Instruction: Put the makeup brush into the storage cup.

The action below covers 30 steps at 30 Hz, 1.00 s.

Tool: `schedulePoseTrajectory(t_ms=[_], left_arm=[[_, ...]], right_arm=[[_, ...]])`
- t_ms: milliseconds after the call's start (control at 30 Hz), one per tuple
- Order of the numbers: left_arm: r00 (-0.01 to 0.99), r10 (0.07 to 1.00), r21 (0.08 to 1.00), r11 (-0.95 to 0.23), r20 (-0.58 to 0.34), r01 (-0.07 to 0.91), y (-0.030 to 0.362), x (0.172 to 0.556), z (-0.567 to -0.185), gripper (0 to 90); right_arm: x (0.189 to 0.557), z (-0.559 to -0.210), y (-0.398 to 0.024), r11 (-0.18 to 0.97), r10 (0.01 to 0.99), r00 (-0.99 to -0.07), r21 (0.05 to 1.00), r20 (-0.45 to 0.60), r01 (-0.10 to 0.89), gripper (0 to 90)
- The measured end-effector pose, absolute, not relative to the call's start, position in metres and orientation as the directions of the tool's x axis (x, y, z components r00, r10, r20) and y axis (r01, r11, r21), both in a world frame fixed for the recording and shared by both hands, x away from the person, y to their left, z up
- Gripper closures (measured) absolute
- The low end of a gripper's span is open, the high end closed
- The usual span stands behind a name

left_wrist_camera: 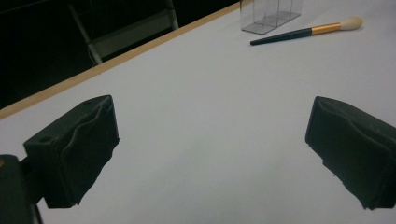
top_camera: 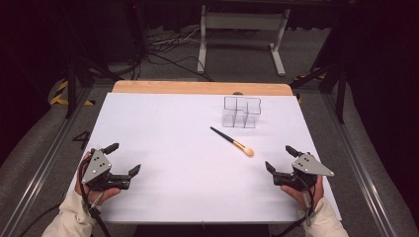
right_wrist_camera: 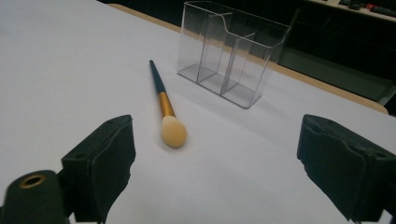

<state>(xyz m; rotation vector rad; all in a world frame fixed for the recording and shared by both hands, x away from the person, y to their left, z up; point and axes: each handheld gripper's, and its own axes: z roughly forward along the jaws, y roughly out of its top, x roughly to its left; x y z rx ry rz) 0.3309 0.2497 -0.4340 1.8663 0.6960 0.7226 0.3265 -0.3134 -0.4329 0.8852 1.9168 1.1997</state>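
A makeup brush (top_camera: 232,141) with a dark handle, gold ferrule and pale bristle head lies flat on the white table (top_camera: 173,148), just in front of a clear plastic organiser (top_camera: 241,111) with several compartments. My left gripper (top_camera: 123,159) rests open at the table's near left, nothing between its jaws. My right gripper (top_camera: 278,158) rests open at the near right, a short way right of the brush's bristle end. In the right gripper view the brush (right_wrist_camera: 164,107) and organiser (right_wrist_camera: 231,51) lie ahead of the open jaws. The left gripper view shows the brush (left_wrist_camera: 306,31) far off.
The table has a wooden strip (top_camera: 197,88) along its far edge. Beyond it stand a white frame stand (top_camera: 242,29) and cables on a dark floor. Metal rails (top_camera: 44,163) run along both sides of the table.
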Motion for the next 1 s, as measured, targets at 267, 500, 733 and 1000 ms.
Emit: schedulePoseTrajectory(t_ms=[267,500,733,1000], left_arm=[[0.683,0.707,0.917,-0.374,0.184,0.139,0.244,0.326,-0.434,3.2],[0.698,0.692,0.916,-0.378,0.184,0.133,0.241,0.324,-0.432,3.2],[0.703,0.684,0.909,-0.394,0.193,0.133,0.237,0.324,-0.432,3.6],[0.717,0.670,0.902,-0.407,0.190,0.142,0.235,0.325,-0.436,3.9]], right_arm=[[0.330,-0.431,-0.319,0.324,0.832,-0.532,0.916,-0.156,0.238,13.1],[0.332,-0.417,-0.316,0.334,0.819,-0.555,0.907,-0.146,0.255,13.7],[0.352,-0.391,-0.298,0.428,0.753,-0.642,0.849,-0.145,0.310,16.7],[0.392,-0.379,-0.257,0.640,0.650,-0.745,0.635,-0.147,0.433,21.3]])
